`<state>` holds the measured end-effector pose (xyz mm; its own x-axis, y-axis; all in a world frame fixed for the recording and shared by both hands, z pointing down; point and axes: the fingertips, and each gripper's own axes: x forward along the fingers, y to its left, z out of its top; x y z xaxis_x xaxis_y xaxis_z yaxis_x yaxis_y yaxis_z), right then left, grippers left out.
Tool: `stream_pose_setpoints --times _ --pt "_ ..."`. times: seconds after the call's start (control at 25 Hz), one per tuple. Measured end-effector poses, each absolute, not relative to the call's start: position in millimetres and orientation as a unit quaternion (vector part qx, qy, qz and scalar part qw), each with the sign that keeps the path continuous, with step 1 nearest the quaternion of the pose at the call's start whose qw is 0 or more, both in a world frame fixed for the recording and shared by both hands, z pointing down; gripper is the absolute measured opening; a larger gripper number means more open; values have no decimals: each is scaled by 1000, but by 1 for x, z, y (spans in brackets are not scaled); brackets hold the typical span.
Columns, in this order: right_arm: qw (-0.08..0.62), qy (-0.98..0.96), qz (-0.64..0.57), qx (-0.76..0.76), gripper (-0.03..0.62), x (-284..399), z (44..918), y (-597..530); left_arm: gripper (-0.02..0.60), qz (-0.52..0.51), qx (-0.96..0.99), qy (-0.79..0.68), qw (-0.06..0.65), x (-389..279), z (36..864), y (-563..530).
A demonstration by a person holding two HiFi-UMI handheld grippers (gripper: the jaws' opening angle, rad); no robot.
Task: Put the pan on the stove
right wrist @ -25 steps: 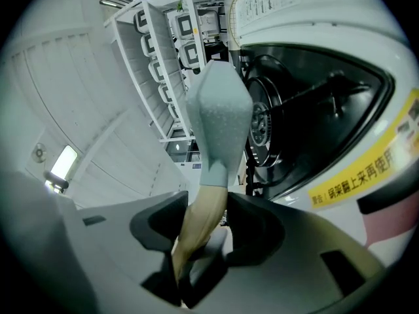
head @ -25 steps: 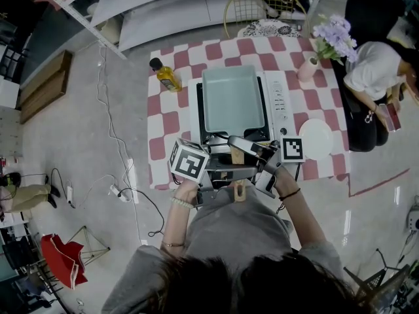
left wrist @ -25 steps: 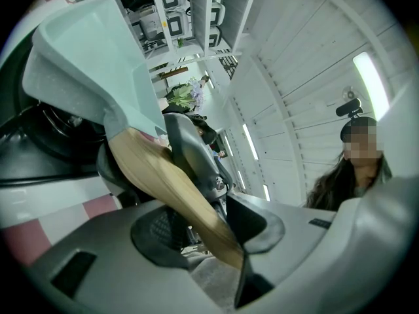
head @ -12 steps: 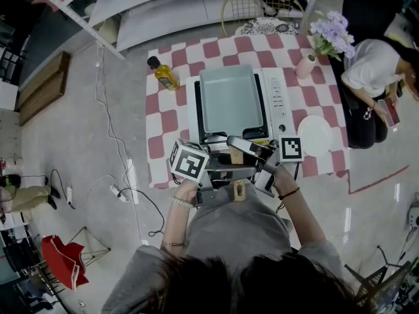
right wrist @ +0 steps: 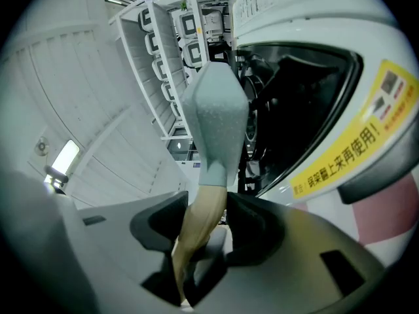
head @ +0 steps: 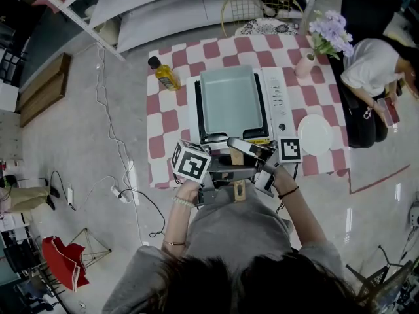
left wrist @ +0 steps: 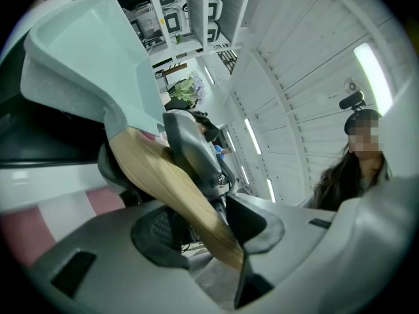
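Red-and-white checkered table (head: 169, 120) carries a white stove (head: 280, 103) with a pale green rectangular pan (head: 229, 102) on it. Left gripper (left wrist: 206, 231) and right gripper (right wrist: 203, 231) are both clamped, partly closed, on its wooden handle (left wrist: 157, 175).

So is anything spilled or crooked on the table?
Nothing stands out. The pan sits square with the stove, the bottle and vase stand upright, and nothing is spilled. The left gripper and right gripper both clamp the handle.
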<state>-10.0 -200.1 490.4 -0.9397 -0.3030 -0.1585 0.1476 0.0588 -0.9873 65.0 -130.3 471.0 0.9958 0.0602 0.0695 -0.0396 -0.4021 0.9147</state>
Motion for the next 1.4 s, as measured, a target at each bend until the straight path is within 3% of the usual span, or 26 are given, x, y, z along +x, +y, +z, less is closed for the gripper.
stream_pose_setpoints --times 1.04,1.4 --pt "153 729 -665 -53 193 -10 497 -197 182 13 842 -18 538 64 480 -130" --pt "136 735 -661 -71 239 -9 501 -195 238 7 841 -40 540 61 485 -127"
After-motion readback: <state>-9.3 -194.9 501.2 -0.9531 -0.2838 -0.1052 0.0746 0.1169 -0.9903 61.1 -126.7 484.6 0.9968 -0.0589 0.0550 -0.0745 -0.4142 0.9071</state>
